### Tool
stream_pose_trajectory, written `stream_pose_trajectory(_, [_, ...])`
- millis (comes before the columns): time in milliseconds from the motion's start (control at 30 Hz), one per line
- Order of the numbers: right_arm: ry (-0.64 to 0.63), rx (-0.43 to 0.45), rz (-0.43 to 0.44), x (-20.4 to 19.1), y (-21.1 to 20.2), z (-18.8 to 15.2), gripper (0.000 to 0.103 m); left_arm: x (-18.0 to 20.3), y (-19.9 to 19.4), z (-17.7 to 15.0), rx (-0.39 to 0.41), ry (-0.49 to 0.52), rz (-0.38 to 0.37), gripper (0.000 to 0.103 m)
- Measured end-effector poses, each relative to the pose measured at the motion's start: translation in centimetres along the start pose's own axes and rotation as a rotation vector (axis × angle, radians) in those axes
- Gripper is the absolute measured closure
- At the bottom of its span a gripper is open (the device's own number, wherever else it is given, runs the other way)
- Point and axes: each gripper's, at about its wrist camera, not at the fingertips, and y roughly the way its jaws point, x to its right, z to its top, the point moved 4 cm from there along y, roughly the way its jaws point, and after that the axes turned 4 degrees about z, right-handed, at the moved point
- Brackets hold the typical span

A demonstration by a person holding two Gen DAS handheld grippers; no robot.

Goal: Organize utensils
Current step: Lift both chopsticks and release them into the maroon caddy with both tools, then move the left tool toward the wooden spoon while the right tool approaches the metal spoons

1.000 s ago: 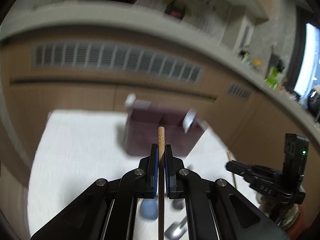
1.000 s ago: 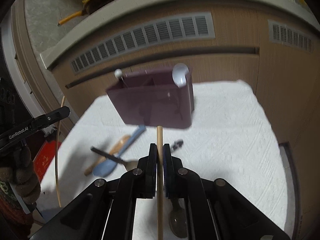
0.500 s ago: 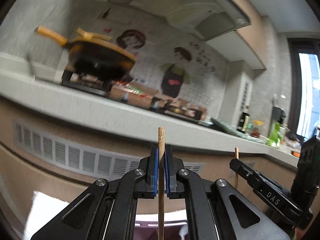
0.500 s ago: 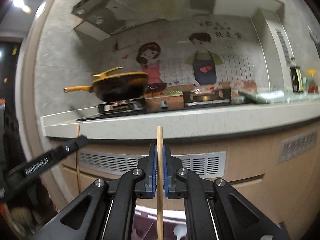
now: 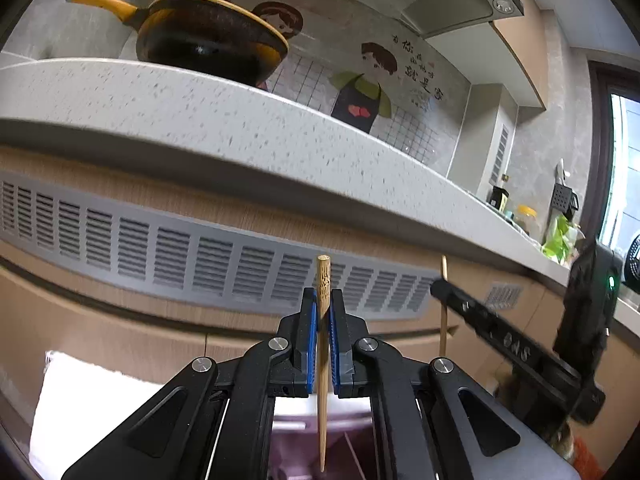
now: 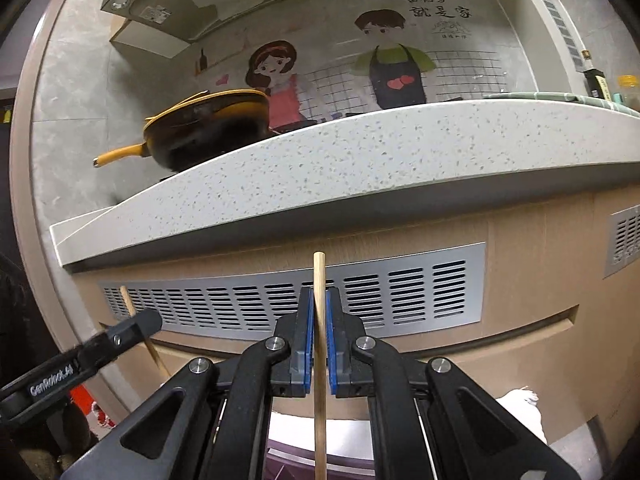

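Observation:
My left gripper (image 5: 323, 312) is shut on a wooden chopstick (image 5: 322, 380) held upright, its thin tip hanging over the open top of the purple utensil box (image 5: 296, 444) below. My right gripper (image 6: 318, 312) is shut on a second wooden chopstick (image 6: 320, 380), also upright, its lower end over the purple box (image 6: 288, 464). Each gripper shows in the other's view: the right one (image 5: 444, 292) at the right, the left one (image 6: 140, 320) at the left, each with its stick.
A speckled grey counter (image 5: 240, 136) overhangs a wooden cabinet front with a grey vent grille (image 5: 180, 256). A yellow-handled pan (image 5: 208, 36) sits on the counter. White cloth (image 5: 100, 396) lies under the box.
Both grippers have tilted up from looking down at the cloth and box to level, standing the chopsticks upright, then lowered a little over the box. Both stay shut on their sticks.

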Motion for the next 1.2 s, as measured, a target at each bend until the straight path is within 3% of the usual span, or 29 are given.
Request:
stream_pose_trajectory(167, [-0.044,0.021,0.004,-0.5,0.4,0.6,0.097,-0.6,-0.6,-2.0,-0.045,0.024,0.032,0.097])
stream_pose_trajectory(400, [-0.074,-0.143,-0.028,0.0,0.5,-3.7,0.097,-1.9,0.6,-5.4,-0.168,0.006,0.051,0.093])
stream_pose_trajectory(467, [-0.055,-0.263,-0.013,0.3,0.3,-5.4,0.097,-2.0,0.8,-6.2,-0.22,-0.005,0.03,0.07])
stream_pose_trajectory(533, [-0.048,-0.308,-0.023,0.5,-0.7,-6.4,0.097,-2.1,0.4,-6.6,-0.244,-0.029,0.003,0.062])
stream_pose_trajectory(600, [-0.06,-0.303,-0.043,0.4,-2.8,-6.9,0.096,-2.1,-0.8,-6.4,-0.22,-0.034,-0.003,0.06])
stream_pose_trajectory(667, [-0.063,-0.301,-0.037,0.1,-4.9,-7.3,0.092,-2.0,-2.5,-6.2,-0.185,-0.022,0.009,0.053])
stream_pose_trajectory(733, [-0.06,-0.311,-0.028,-0.2,-6.6,-7.8,0.082,-2.0,-4.1,-6.3,-0.169,-0.01,0.021,0.048])
stream_pose_trajectory(900, [-0.052,-0.411,0.016,-1.7,-10.3,-11.4,0.078,-2.6,-7.1,-8.6,-0.211,0.001,0.083,0.046])
stream_pose_trajectory(1200, [-0.106,-0.616,0.026,-3.9,-13.5,-19.7,0.078,-3.1,-9.9,-17.3,-0.458,0.014,0.107,0.046])
